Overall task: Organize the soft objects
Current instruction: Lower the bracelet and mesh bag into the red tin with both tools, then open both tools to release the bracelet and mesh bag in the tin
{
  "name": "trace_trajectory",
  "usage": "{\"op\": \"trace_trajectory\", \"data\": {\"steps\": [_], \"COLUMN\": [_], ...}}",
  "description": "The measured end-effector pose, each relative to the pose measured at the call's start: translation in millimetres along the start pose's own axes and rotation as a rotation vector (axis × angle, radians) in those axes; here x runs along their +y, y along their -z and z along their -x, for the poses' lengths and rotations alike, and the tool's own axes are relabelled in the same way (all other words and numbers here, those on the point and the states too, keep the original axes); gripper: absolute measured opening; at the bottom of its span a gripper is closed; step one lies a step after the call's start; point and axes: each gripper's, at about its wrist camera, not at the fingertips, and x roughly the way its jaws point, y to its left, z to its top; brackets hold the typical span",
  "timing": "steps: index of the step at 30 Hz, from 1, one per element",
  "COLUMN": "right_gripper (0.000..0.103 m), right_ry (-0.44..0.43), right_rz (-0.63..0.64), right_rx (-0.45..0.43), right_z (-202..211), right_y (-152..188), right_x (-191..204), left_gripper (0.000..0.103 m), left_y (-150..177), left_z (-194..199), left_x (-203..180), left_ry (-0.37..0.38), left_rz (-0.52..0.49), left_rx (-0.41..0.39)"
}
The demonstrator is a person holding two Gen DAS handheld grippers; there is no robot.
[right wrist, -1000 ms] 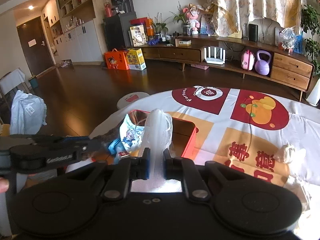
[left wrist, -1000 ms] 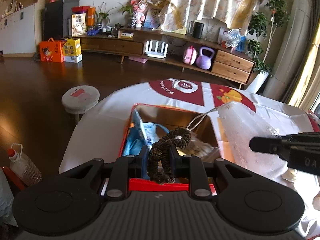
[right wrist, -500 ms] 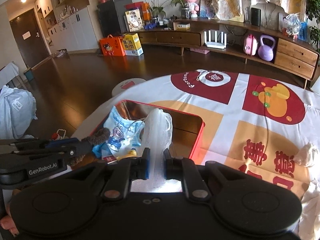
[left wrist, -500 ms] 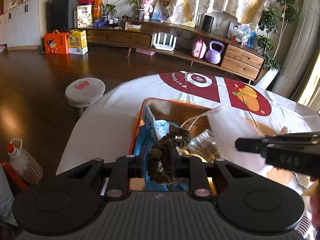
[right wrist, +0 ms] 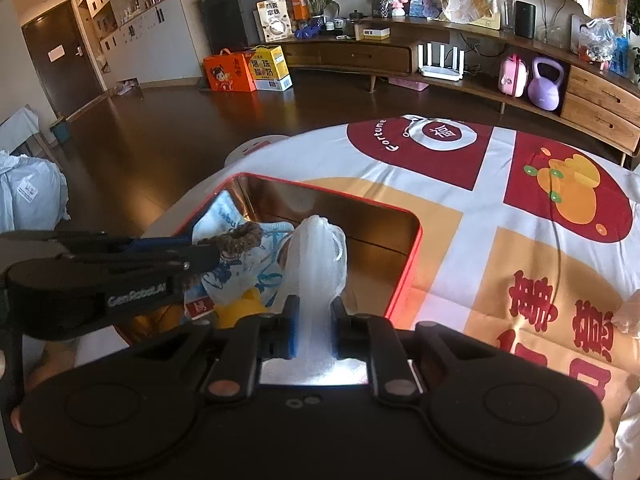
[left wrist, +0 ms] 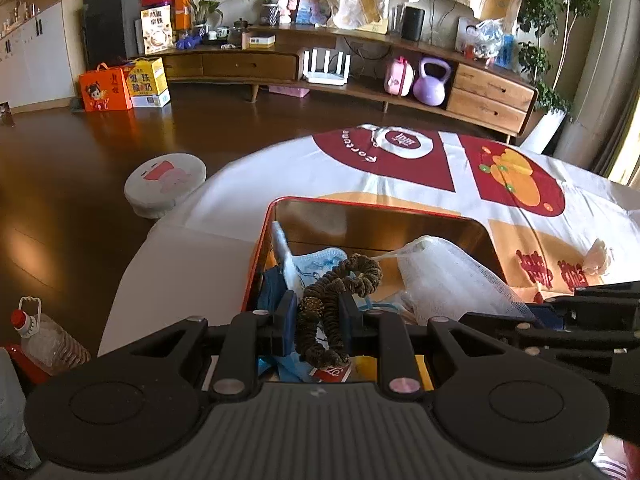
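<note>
My left gripper is shut on a dark brown scrunchie and holds it over the near end of a red-rimmed tin box. My right gripper is shut on a white mesh bag and holds it over the same box. The box holds a blue patterned cloth and a yellow item. In the right wrist view the left gripper reaches in from the left with the scrunchie. In the left wrist view the mesh bag hangs just right of the scrunchie.
The box sits on a round table with a white, red and orange cloth. A small pale soft lump lies on the cloth to the right. A round stool and a plastic bottle stand on the floor at left.
Both grippers have moved forward and down over the box. The mesh bag and the scrunchie now hang lower, close above the things inside it.
</note>
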Motion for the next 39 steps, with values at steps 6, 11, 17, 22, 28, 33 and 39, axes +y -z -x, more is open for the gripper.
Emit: {"op": "trace_trajectory", "data": {"steps": [6,11,17,22,28,33,39], "right_gripper": [0.019,0.024,0.031,0.039,0.046,0.052,0.06], "right_ry": [0.003,0.007,0.016,0.017,0.024,0.025,0.027], "right_rz": [0.003,-0.001,-0.009,-0.013,0.002,0.01,0.024], "right_rx": [0.011,0.016,0.011,-0.002,-0.028,-0.047,-0.073], "right_z": [-6,-6,-1,5,17,27,42], "right_y": [2,3,4,4,4,4,4], "right_x": [-1,-1,-2,-1,2,5,7], "left_gripper": [0.022,0.022,0.022,0.024,0.025,0.03,0.03], "left_y": [0,3,6,5,5,6,5], "left_z": [-8,-11,-8,-3,7,17,26], "left_x": [1,-1,1,1,1,-2,-2], "left_ry": [0.019,0.028,0.024,0.019,0.041,0.033,0.025], "left_rz": [-0.008,-0.013,-0.005,0.003,0.017,0.004,0.005], "left_rx": [0.025,0.048,0.053,0.056,0.046,0.026,0.018]}}
